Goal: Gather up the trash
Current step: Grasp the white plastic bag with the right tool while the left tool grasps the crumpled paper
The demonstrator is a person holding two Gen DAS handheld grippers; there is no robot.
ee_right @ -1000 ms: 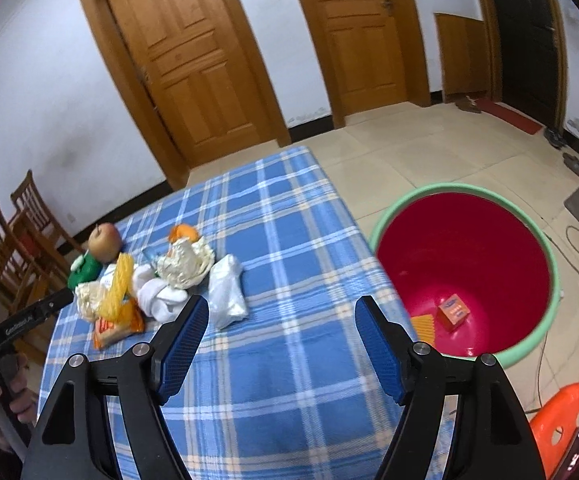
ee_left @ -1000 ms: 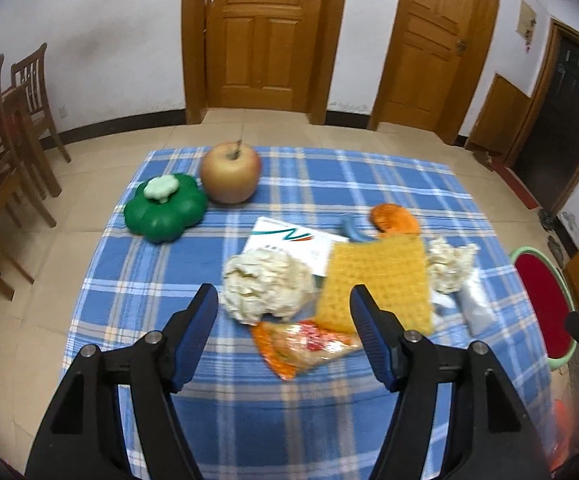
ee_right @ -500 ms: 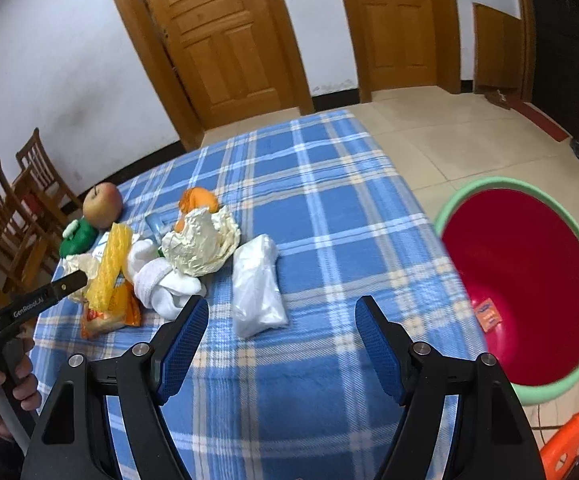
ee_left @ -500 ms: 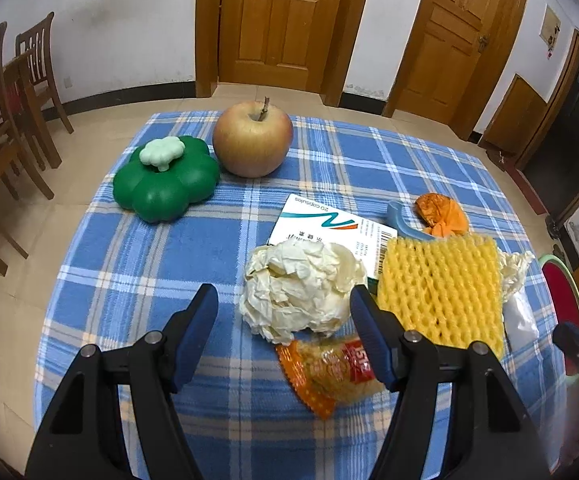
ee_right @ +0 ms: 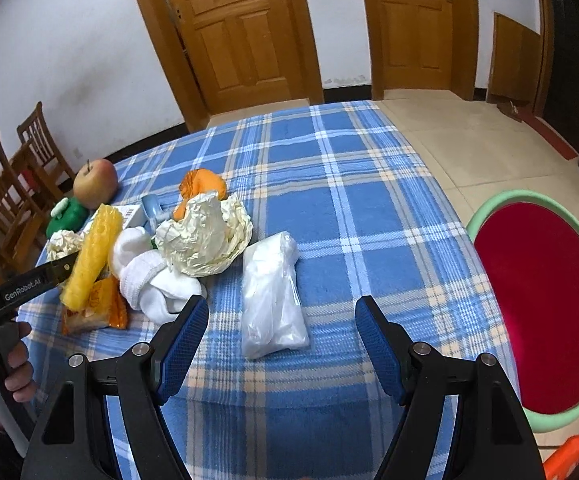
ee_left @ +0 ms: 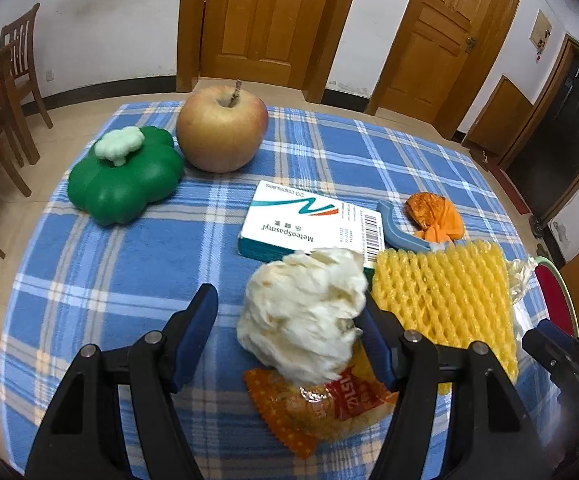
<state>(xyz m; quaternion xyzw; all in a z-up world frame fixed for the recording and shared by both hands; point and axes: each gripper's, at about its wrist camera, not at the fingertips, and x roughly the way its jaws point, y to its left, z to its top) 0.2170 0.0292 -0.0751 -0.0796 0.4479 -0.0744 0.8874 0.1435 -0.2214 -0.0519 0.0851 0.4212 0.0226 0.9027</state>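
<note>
On the bench [ee_left: 89,280], between the spread, released left claw [ee_left: 289,320]: crumpled cream paper wad [ee_left: 305,320], atop an orange wrapper [ee_left: 321,408]. Ahead of the released right claw [ee_right: 281,332]: clear bag [ee_right: 273,300], flat, crinkled.

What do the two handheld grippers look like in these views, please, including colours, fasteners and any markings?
Both the left gripper and the right gripper have matte black angular arms with round silver pivot screws, ending in two fingers faced with textured blue pads. Seen from the right wrist view, the left gripper's black side bears white "GenRobot.AI" lettering. No cables or sleeves are visible.
</note>
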